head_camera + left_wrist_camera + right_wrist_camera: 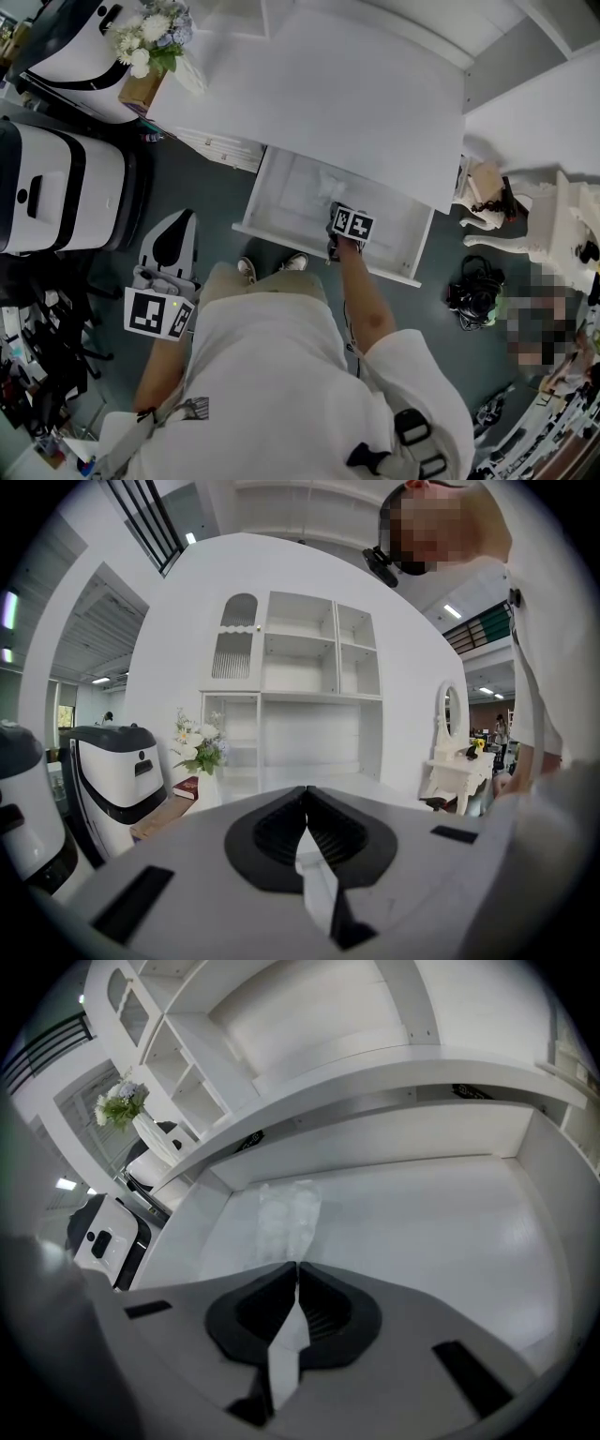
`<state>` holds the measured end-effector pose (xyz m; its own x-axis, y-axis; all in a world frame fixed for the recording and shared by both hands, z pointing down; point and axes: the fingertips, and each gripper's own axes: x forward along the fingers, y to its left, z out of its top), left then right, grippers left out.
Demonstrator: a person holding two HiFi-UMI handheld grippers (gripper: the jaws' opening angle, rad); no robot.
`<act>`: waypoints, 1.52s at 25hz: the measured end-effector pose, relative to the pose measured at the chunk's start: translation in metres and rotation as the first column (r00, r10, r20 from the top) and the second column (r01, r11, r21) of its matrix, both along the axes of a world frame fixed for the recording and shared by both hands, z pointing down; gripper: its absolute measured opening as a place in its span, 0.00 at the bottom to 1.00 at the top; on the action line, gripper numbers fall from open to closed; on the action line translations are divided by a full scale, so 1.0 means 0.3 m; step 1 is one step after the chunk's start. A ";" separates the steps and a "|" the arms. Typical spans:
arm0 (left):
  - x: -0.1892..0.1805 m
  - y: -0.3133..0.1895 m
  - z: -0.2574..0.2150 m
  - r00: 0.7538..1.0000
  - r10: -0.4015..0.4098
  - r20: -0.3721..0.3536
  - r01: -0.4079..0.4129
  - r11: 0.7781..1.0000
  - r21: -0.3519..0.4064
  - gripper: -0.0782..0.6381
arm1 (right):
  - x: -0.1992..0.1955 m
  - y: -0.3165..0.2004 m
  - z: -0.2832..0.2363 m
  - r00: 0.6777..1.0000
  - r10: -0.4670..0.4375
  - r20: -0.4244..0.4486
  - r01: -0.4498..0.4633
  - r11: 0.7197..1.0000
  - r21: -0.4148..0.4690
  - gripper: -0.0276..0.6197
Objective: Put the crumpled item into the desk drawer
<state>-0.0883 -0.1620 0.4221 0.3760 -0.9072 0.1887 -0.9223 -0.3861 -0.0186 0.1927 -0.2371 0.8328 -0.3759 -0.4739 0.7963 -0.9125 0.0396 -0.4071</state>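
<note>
The step in hand is judged to be the lowering and release of the crumpled item (286,1215) inside the open drawer (281,239). It is best done if the right claw (297,1266) is brought low over the bare drawer floor, well within the walls, before its jaws are parted. That way the light thing is neither spilled over the front rim nor dragged back out on a pad. The right claw is seen closed, its tips apparently pinched on the near edge of the item. The left claw (306,791) is closed on nothing and is held aside, well apart from the drawer. The item is shown as a clear, wrinkled film, seemingly plastic, in what look like 2 puffed lobes. It is stretched from the tips over the white drawer floor, under the white surface (356,94).
</note>
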 end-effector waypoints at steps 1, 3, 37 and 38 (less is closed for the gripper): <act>-0.006 0.003 0.000 1.000 -0.001 0.000 0.001 1.000 0.000 0.13 | 0.001 0.000 0.002 1.000 0.002 -0.006 -0.002 1.000 -0.003 0.08; -0.013 0.011 0.000 1.000 0.000 0.001 0.000 1.000 -0.002 0.13 | 0.003 0.001 0.005 1.000 0.004 -0.019 -0.004 1.000 -0.006 0.08; -0.244 0.190 0.002 0.970 0.173 -0.169 -0.160 0.983 0.088 0.13 | 0.019 0.247 -0.414 0.955 0.287 -0.068 -0.266 0.937 0.227 0.46; -0.243 0.194 0.006 0.967 0.186 -0.173 -0.172 0.981 0.093 0.13 | 0.019 0.270 -0.429 0.953 0.297 -0.058 -0.276 0.932 0.237 0.45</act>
